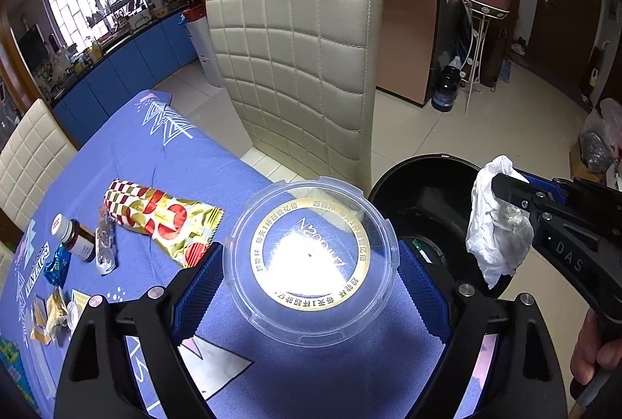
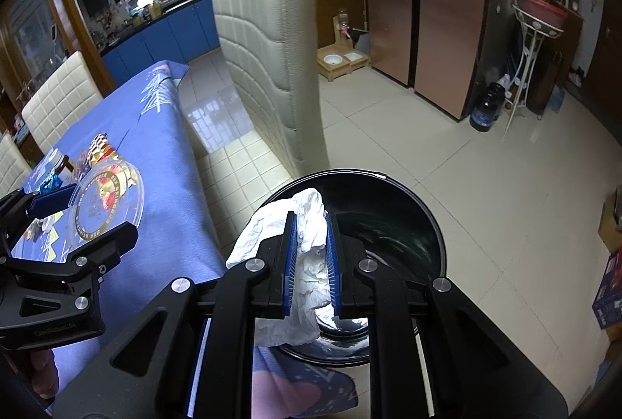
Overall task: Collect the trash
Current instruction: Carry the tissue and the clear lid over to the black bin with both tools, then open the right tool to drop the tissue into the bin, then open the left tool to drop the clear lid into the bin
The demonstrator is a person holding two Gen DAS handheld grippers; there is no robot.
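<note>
Two pieces of rubbish are in my grip, none visibly dropped yet; going from big to small, the cream chair (image 1: 299, 61) fills the upper middle of the left view, the blue table (image 1: 186, 162) runs from lower middle to the left edge, and the black bin (image 2: 392, 220) sits on the floor beside the table's corner, lower middle in the right view; what little I see of the bin's inside looks nearly bare, though I cannot see its whole bottom.

My left claw (image 1: 311, 263) stands wide, its blue pads against opposite edges of the clear round lid (image 1: 311, 265), which sits low in the middle of that frame, above the table edge near the bin; my right claw (image 2: 311, 255) is clamped on the crumpled white tissue (image 2: 307, 224), which hangs over the bin's mouth.

I judge the job early: the tissue looks ready to release, the lid comes after; at the left of the left view the red and gold wrapper (image 1: 163, 220), the small brown bottle (image 1: 74, 236), the blue foil scrap (image 1: 56, 265) and some gold scraps (image 1: 48, 318) lie uncollected on the table.
</note>
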